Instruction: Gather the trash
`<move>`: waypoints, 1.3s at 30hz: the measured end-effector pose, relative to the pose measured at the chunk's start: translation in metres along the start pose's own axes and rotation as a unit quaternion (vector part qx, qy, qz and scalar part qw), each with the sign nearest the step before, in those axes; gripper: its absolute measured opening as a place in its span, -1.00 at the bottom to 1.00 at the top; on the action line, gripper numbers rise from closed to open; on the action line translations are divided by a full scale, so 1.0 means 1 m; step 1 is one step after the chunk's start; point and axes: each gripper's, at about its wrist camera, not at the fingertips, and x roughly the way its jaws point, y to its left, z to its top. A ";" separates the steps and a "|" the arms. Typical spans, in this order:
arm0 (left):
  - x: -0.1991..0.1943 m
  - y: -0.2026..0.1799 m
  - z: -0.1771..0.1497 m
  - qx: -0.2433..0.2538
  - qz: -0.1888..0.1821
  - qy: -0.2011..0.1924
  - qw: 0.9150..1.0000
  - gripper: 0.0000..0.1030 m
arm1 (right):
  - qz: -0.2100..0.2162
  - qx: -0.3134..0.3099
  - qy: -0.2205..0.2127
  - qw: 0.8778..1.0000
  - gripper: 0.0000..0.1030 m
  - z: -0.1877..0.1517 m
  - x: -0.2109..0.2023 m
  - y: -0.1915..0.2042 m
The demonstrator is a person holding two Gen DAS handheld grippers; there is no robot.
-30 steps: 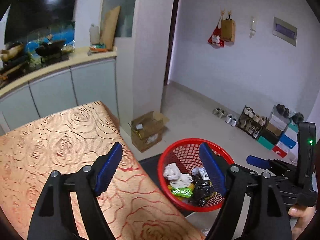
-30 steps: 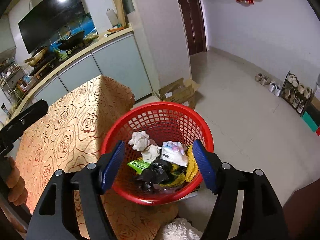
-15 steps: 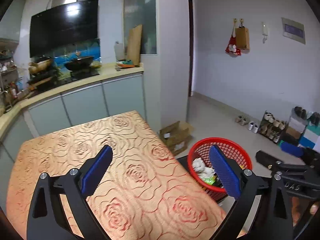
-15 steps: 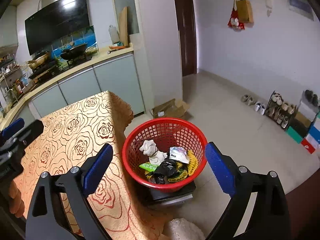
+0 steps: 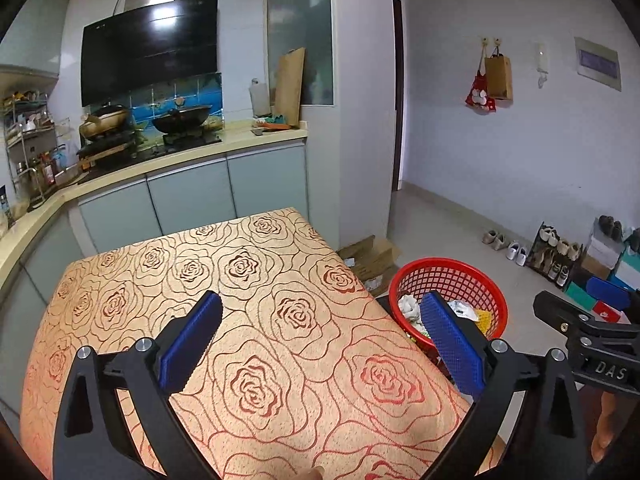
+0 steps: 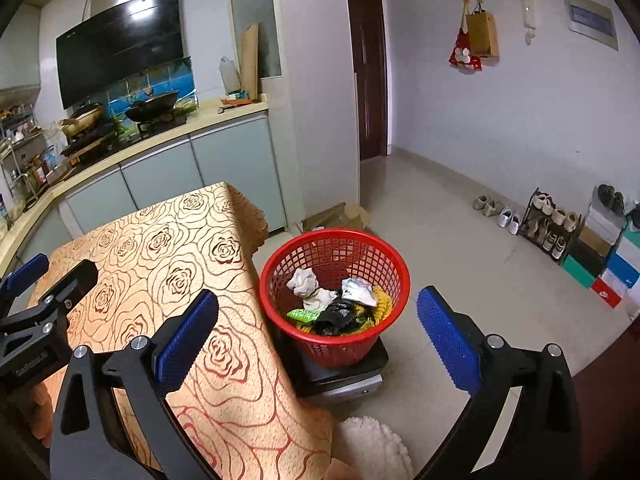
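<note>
A red mesh basket (image 6: 334, 240) stands on a dark stool beside the table and holds trash: white crumpled tissue (image 6: 306, 284), a green wrapper (image 6: 303, 314), a black bag (image 6: 336, 312) and yellow scraps. It also shows in the left wrist view (image 5: 448, 270). My left gripper (image 5: 320, 336) is open and empty above the table with the gold rose cloth (image 5: 240, 320). My right gripper (image 6: 318, 332) is open and empty, above and short of the basket. Each gripper shows in the other's view: the right one (image 5: 592, 320), the left one (image 6: 36, 296).
An open cardboard box (image 5: 370, 256) lies on the floor beyond the basket. A shoe rack and shoe boxes (image 6: 580, 236) line the right wall. A kitchen counter with pans (image 5: 160, 136) runs behind the table. A white fluffy thing (image 6: 372, 444) lies by the table's near corner.
Both grippers have pulled back and risen away from the basket; the left has swung over the table. The basket now looks smaller and farther. Both stay open.
</note>
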 end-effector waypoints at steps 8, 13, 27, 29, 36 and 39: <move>-0.008 0.006 -0.013 -0.002 0.012 0.004 1.000 0.86 | 0.007 0.009 0.004 1.000 0.87 -0.014 -0.010 0.001; -0.008 0.007 -0.017 -0.003 0.012 0.007 1.000 0.86 | 0.006 0.007 0.007 1.000 0.87 -0.019 -0.014 0.001; -0.004 -0.002 -0.021 0.005 0.005 0.013 1.000 0.86 | -0.001 0.010 0.008 1.000 0.87 -0.021 -0.014 -0.003; -0.004 -0.003 -0.021 0.005 0.005 0.013 1.000 0.86 | -0.001 0.009 0.008 1.000 0.87 -0.021 -0.014 -0.003; -0.005 -0.004 -0.022 0.004 0.003 0.014 1.000 0.86 | -0.001 0.009 0.009 1.000 0.87 -0.021 -0.014 -0.003; -0.005 -0.004 -0.022 0.004 0.002 0.013 1.000 0.86 | -0.002 0.009 0.009 1.000 0.87 -0.021 -0.014 -0.003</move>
